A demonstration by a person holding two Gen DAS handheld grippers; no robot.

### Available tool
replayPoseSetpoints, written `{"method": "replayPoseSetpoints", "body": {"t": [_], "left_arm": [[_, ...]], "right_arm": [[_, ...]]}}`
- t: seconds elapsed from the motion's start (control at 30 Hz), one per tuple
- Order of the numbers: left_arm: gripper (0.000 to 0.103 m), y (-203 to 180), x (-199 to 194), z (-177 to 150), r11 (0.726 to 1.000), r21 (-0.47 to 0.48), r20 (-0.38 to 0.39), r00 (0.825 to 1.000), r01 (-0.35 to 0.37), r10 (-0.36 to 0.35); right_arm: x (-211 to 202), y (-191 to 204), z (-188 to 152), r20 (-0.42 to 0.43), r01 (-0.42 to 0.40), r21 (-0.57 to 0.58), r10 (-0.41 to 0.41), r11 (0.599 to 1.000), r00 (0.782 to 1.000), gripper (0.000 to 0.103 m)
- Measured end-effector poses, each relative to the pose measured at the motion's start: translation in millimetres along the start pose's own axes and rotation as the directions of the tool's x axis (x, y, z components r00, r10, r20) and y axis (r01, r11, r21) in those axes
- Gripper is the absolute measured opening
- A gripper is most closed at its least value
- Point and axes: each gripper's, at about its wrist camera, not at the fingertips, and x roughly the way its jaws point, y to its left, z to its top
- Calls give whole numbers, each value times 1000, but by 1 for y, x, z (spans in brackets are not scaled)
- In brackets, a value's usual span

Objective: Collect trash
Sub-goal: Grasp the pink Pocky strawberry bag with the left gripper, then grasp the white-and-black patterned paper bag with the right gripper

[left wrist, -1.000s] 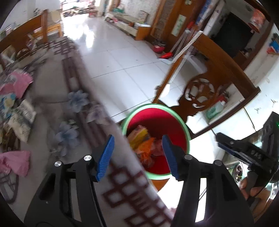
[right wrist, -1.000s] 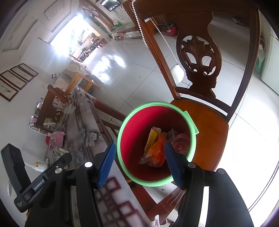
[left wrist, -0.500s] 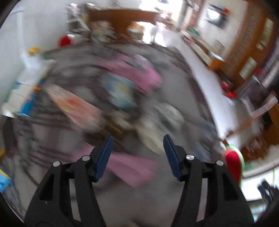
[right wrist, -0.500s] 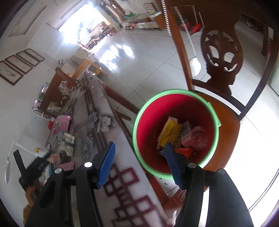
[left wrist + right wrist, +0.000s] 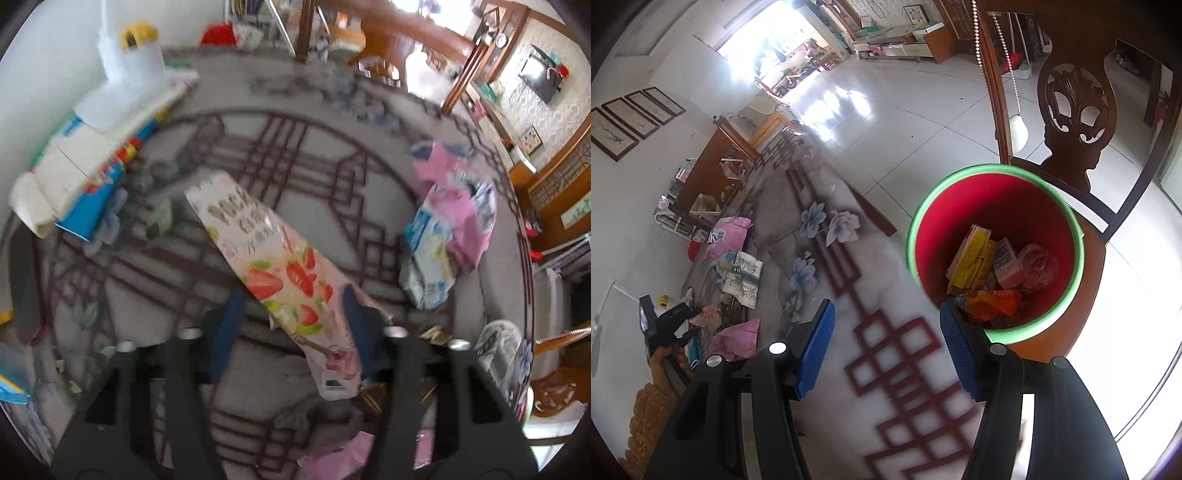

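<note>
My left gripper [image 5: 291,325] is open, its jaws either side of a long strawberry-printed wrapper [image 5: 280,273] lying on the patterned table [image 5: 314,166]. A pink and blue crumpled packet [image 5: 447,229] lies to its right. My right gripper [image 5: 886,347] is open and empty above the table edge [image 5: 886,288], beside a red bin with a green rim [image 5: 960,206] that stands on a wooden chair [image 5: 1075,122] and holds several wrappers [image 5: 993,266]. The left gripper also shows in the right wrist view [image 5: 665,325], far left, near pink wrappers [image 5: 738,336].
A white and blue box with a plastic bottle on it [image 5: 107,140] lies at the table's far left. More wrappers [image 5: 498,350] lie at the right table edge. White tiled floor [image 5: 905,122] spreads beyond the table.
My left gripper swung away from the bin to over the table and now straddles the strawberry wrapper. My right gripper drifted left from above the bin to over the table edge.
</note>
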Motion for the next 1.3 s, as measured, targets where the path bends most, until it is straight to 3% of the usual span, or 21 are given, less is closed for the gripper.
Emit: {"method": "replayPoseSetpoints", "body": {"t": [0.13,0.3,0.47,0.7,0.77,0.8,0.87,1.0,1.1,1.23,1.3], "left_arm": [[27,12,-2,-7,993,49,-33,993,111,-109],[14,35,-26,-31,970,134,-90,977,203,-192],[12,71,-49,-64,949,208,-145,967,236,-209],[13,106,-63,-106,931,271,-183,963,244,-199],[22,109,-64,-107,929,280,-175,965,241,-197],[37,111,-64,-107,930,273,-172,964,245,-203],[54,116,-65,-103,936,251,-158,964,249,-214],[61,118,-67,-98,937,224,-139,961,266,-240],[61,116,-65,-98,940,216,-141,961,265,-239],[61,114,-62,-97,941,219,-141,962,259,-232],[61,114,-60,-97,940,221,-148,962,260,-231]], "right_arm": [[12,35,-17,-22,5,-32,-5,999,1000,58],[37,88,-37,-58,-20,-88,15,996,998,58],[65,140,-49,-91,-48,-152,34,987,995,58],[107,203,-35,-63,-31,-218,18,975,998,75],[124,216,-23,-46,-18,-206,9,978,999,81],[133,220,-17,-43,-10,-194,2,981,999,81],[154,229,-4,-49,9,-176,-18,984,999,82],[190,239,12,-79,47,-129,-58,990,995,83],[211,241,17,-108,66,-86,-75,994,991,83],[227,247,16,-131,107,-120,-122,987,984,82],[230,246,15,-138,106,-135,-125,985,982,67]]}}
